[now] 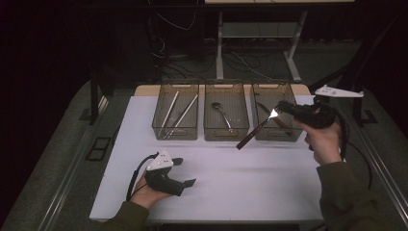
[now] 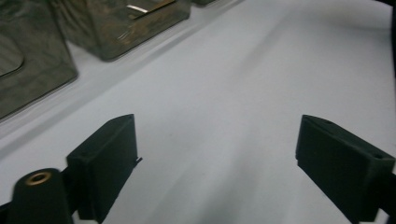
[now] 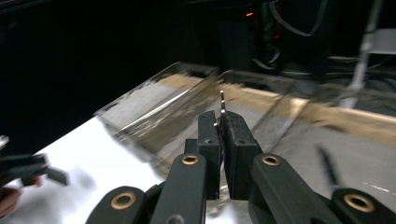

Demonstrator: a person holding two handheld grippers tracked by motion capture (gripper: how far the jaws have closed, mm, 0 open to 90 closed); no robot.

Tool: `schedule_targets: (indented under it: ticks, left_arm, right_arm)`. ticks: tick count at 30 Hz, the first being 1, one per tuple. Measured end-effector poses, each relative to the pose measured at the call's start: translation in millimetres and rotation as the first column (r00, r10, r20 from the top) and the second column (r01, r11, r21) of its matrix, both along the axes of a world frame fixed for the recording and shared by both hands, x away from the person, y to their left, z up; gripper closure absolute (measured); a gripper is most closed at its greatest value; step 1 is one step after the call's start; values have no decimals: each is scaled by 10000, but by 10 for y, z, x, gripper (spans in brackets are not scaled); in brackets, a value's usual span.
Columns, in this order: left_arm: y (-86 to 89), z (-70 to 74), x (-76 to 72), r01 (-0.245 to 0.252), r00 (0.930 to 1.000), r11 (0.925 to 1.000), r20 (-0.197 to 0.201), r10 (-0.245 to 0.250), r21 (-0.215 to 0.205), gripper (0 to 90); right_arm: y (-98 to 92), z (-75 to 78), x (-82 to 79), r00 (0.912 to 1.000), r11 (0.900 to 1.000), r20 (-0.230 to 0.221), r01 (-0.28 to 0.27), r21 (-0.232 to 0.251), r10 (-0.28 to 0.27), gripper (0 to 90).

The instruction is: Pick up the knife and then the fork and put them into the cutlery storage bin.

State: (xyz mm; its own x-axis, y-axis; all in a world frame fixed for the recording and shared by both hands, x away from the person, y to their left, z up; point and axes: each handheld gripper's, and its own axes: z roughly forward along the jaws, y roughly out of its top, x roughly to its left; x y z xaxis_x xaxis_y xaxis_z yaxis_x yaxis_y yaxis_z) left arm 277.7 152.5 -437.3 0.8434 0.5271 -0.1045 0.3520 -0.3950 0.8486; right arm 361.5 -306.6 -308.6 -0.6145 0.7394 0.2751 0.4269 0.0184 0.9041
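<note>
My right hand-held gripper [image 1: 278, 109] is clamped on the metal end of a knife [image 1: 256, 129], holding it in the air just in front of the right bin [image 1: 275, 111], its dark handle slanting down to the near left. My left hand-held gripper [image 1: 184, 172] hangs low over the near left of the white desk [image 1: 250, 178], jaws spread wide with nothing between them. The middle bin [image 1: 226, 111] holds a spoon [image 1: 221, 114].

right tool [image 3: 223, 128] | clamped on utensil blade [image 3: 222, 101] | bins [image 3: 187, 100] behind
</note>
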Motion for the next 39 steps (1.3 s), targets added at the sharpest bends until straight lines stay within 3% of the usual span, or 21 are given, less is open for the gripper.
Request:
schedule_targets:
  ticks: [4, 9, 12, 18, 26, 34, 39]
  left_arm:
    - [-5, -16, 8, -109, 9999, 9999, -84, 110, 120, 0]
    - [-22, -14, -2, -34, 9999, 9999, -162, 36, 162, 0]
    - [-20, -6, -4, 10, 9999, 9999, -147, -8, 130, 0]
    - [-10, 0, -4, 55, 9999, 10000, -150, -54, 78, 0]
    - [-21, 1, -6, 80, 9998, 9999, -191, -78, 82, 0]
    - [-35, -11, -14, 195, 9996, 9996, -228, -191, 192, 0]
    - [-39, -19, -4, 254, 9993, 9993, -278, -246, 281, 0]
  right_arm:
    - [-211, 138, 166, 9978, 9977, 22, 658, -170, -658, 867]
    - [-397, 206, 378, 9916, 9912, 16, 1295, -284, -1295, 867]
    - [-467, 210, 494, 9861, 9834, -18, 1655, -749, -1661, 866]
    - [-569, 119, 673, 9757, 9702, -229, 2140, -1132, -2179, 866]
    - [-545, -102, 837, 9719, 9654, -974, 1956, -1727, -2143, 866]
    - [-494, -338, 962, 9634, 9681, -1842, 1587, -1938, -1948, 864]
    - [-529, -435, 1040, 9544, 9680, -2131, 1713, -1834, -2093, 856]
